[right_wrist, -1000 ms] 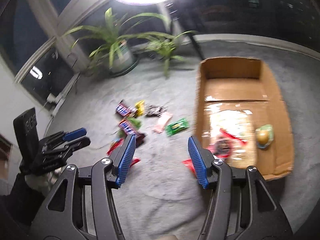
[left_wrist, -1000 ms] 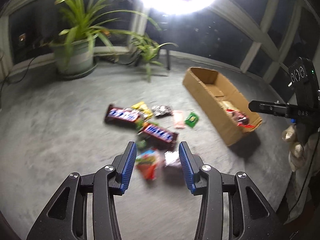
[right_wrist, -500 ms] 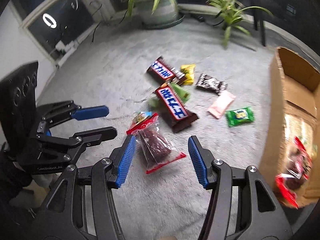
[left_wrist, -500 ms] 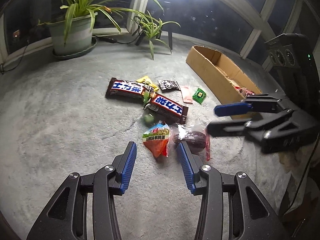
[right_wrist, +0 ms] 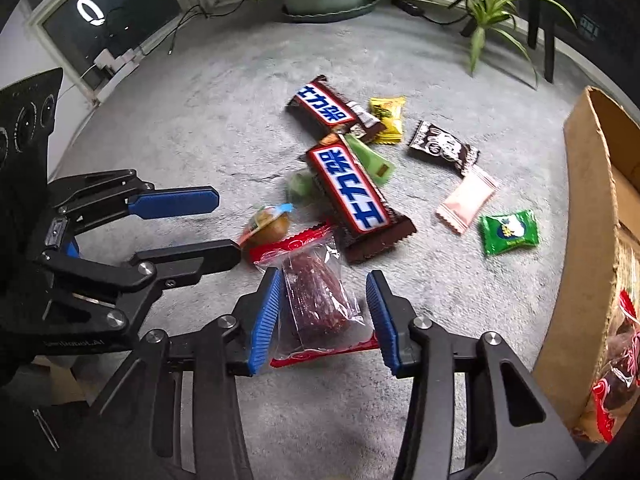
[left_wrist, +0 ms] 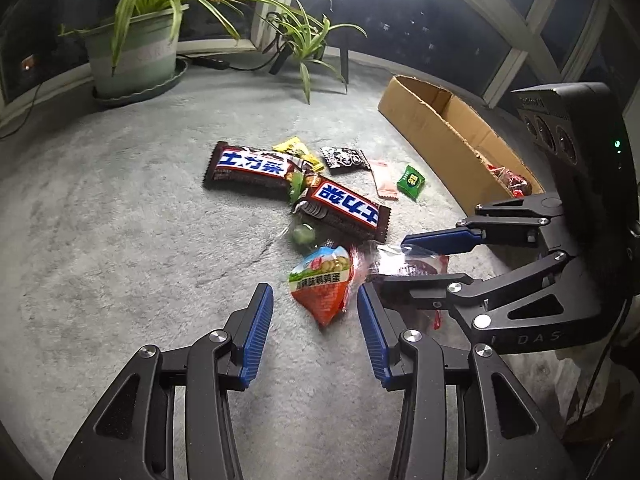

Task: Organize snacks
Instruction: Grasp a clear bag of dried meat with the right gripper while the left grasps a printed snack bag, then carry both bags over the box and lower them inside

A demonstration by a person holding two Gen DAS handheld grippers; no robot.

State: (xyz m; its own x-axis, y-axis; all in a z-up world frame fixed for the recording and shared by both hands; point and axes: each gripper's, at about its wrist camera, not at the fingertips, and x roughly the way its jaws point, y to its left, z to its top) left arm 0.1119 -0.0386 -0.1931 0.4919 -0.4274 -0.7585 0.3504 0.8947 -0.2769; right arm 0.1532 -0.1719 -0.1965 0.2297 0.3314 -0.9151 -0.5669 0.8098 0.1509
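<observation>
room: grey carpet (left_wrist: 120,240) by dark windows at night, a potted plant (left_wrist: 136,48) at upper left of the left wrist view.
box: cardboard box (left_wrist: 436,136) at centre right of that view, open on top, a few packets already inside.
pile: snack pile mid-frame, two chocolate bars (right_wrist: 352,192) the biggest, small sweets scattered toward the box.
right gripper (right_wrist: 322,316): jaws have just been closing around the clear bag of dark fruit (right_wrist: 320,300), low in its own view; pads beside the bag, not yet pressing it.
left gripper (left_wrist: 316,332): spread, holding nothing, the orange egg packet (left_wrist: 324,284) just ahead of its tips.
advice: i'd catch the bag's thick middle, not the slack film, and keep the two grippers from bumping, since they sit close together.
</observation>
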